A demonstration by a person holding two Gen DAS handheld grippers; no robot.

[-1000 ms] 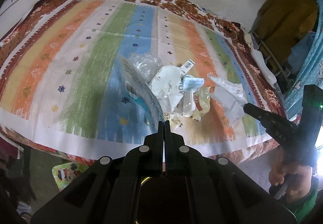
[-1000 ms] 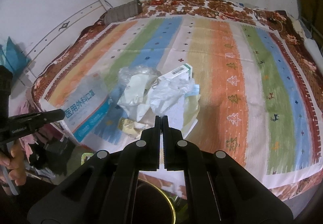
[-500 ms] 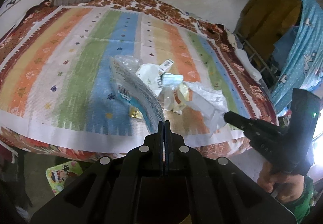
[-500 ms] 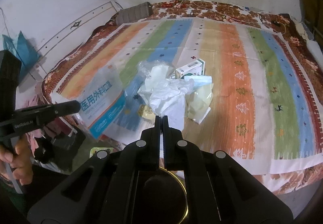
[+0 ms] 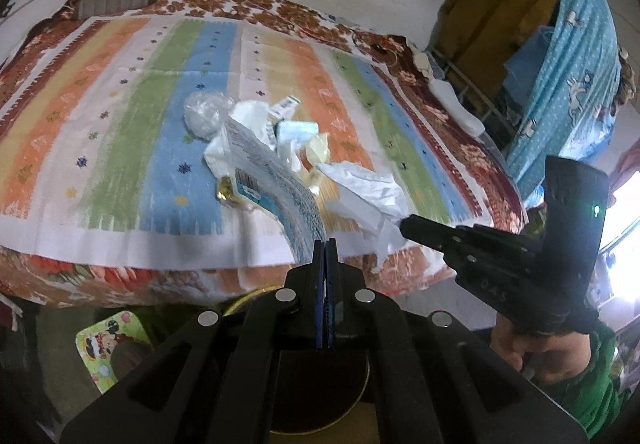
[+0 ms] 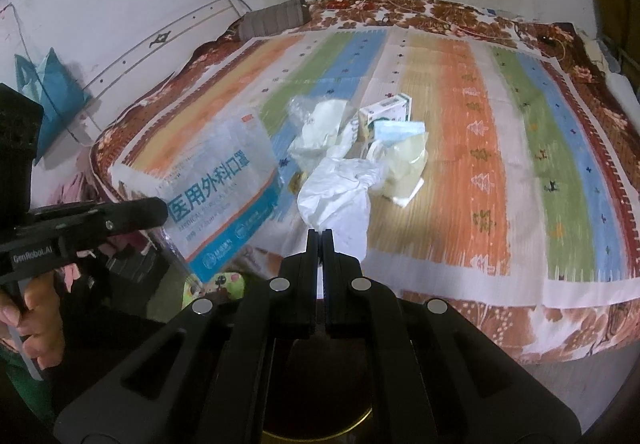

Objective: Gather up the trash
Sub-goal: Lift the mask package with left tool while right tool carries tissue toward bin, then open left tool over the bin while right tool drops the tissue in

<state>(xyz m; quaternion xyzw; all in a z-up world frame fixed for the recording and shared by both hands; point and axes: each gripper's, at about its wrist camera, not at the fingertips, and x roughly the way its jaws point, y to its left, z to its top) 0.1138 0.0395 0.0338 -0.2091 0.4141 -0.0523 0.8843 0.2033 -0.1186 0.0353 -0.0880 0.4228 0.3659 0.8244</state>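
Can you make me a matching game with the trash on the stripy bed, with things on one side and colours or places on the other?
Things:
1. mask packet
2. crumpled white paper
3. small box
4. face mask

Clues:
A. light blue, lying on the pile
B. pinched in the right gripper
C. white and green, at the far side of the pile
D. pinched in the left gripper

Pairs: 1-D, 2-B, 3-C, 4-A

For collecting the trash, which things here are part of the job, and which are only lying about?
Part of the job:
- mask packaging bag, in left gripper
- crumpled white paper, in right gripper
- face mask
- small carton
- clear plastic wrap

Lying about:
- striped blanket
- grey pillow
- blue curtain
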